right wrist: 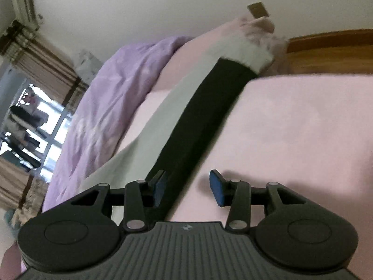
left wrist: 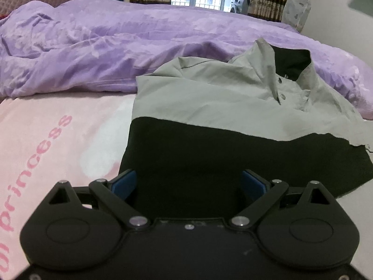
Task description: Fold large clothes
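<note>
Now | jacket (left wrist: 209, 98) laid on bed (left wrist: 58, 140), collar far, flat for folding | left gripper (left wrist: 188, 184) held apart over near black hem | right gripper (right wrist: 186, 186) apart, nothing clamped, beside black edge

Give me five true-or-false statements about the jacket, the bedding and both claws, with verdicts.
1. The grey and black jacket lies on the pink bed sheet. True.
2. The left claw is clamped shut. False: its jaws stand wide apart.
3. A rumpled purple quilt lies behind the jacket. True.
4. The jacket's collar is zipped closed. False: it stands open, showing snap buttons.
5. The right claw grips a towel. False: its jaws are open, holding nothing.
</note>
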